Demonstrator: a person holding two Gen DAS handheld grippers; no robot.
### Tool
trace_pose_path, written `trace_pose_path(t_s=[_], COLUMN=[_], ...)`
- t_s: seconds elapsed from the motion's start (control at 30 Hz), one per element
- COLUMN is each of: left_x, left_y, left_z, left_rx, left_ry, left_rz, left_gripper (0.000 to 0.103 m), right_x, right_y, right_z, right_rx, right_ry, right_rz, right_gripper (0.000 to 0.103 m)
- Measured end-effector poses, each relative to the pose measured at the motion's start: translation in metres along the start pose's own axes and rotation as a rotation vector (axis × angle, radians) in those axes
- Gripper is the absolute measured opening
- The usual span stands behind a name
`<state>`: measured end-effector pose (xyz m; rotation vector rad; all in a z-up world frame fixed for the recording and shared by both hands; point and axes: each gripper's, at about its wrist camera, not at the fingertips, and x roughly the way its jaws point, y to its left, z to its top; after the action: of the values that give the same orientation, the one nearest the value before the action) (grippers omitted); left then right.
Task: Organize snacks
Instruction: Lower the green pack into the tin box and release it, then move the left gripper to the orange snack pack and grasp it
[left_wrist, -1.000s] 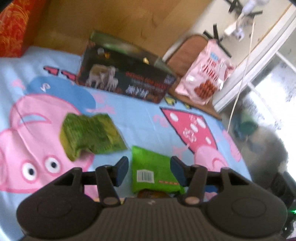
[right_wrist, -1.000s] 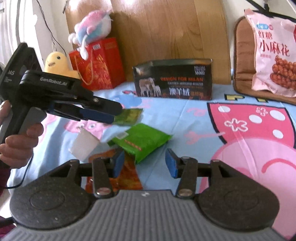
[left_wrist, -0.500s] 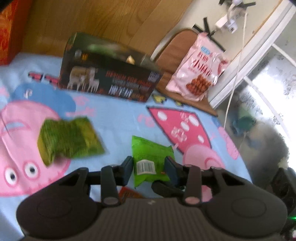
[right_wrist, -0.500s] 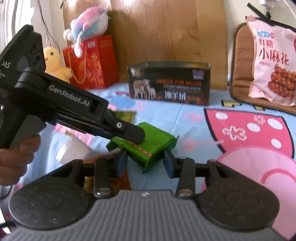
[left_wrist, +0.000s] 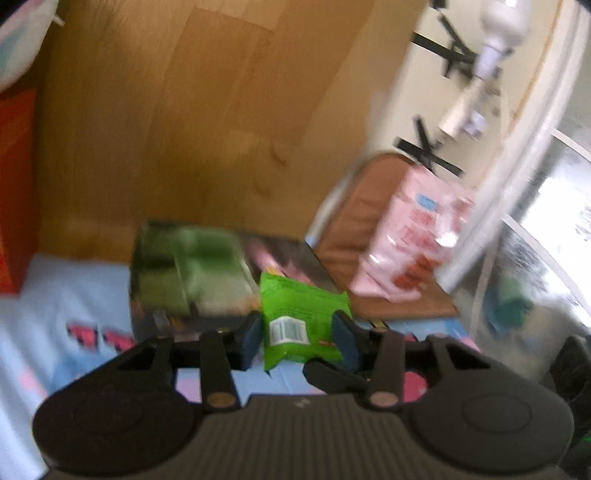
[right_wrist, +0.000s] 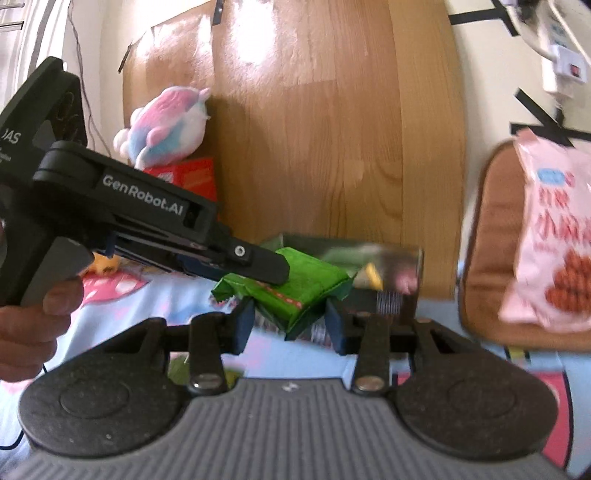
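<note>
A bright green snack packet (left_wrist: 299, 317) with a white barcode is held in the air between both grippers. My left gripper (left_wrist: 297, 334) is shut on its sides. My right gripper (right_wrist: 290, 317) is shut on the same packet (right_wrist: 295, 284) from the other end, and the left gripper's black body (right_wrist: 140, 218) reaches in from the left over it. Behind and below the packet stands an open dark box (left_wrist: 207, 273) with green packs inside; it also shows in the right wrist view (right_wrist: 373, 266).
A pink snack bag (right_wrist: 554, 236) leans on a brown cushion (right_wrist: 487, 258) at the right. A red bag (right_wrist: 188, 177) with a plush toy (right_wrist: 162, 125) on it stands back left. A wooden board (left_wrist: 192, 122) rises behind the box. The surface is a blue cartoon sheet (left_wrist: 66, 295).
Both grippers closed on the green packet and lifted it off the sheet toward the dark box. The other green packet and the orange one have dropped out of view.
</note>
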<state>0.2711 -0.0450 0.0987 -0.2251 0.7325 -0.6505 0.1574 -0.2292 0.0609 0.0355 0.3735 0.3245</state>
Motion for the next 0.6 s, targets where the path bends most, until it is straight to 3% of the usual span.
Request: trace_pose_path(t_s=[0.07,0.13,0.2,0.3,0.5,0.6], left_x=[0.015,0.022,0.004,-0.031,-0.061,-0.072], left_y=[0.012,0.026,0.035,0.043,0.071,0.081], left_z=[0.014,0.019,0.009,-0.023,-0.082,-0.103], left_rx=[0.002,-0.047,-0.071,-0.063,-0.206,-0.251], left_ry=[-0.025,-0.017,-0.054,-0.103,-0.014,0.019], left_rz=[0.061,0.107,0.044,0.025,0.057,0.074], left_gripper=[0.05,0.046,0.046,0.046,0.046,0.046], right_x=[0.025,0.053,0.069,0.043,-0.014,-0.023], right_y=[-0.007,-0.009,-0.01,-0.023,-0.022,-0.005], right_z=[0.014,0.022,0.023,0.008,-0.039,-0.058], right_rx=[0.012,-0.01,-0.036,0.049,0.147,0.129], right_ry=[-0.001,-0.008,0.011,0.015,0.123,0.165], right_rz=[0.015,-0.004,-0.069,0.003,0.152,0.166], right_gripper=[0.047,0.05,0.05,0.05,0.052,0.053])
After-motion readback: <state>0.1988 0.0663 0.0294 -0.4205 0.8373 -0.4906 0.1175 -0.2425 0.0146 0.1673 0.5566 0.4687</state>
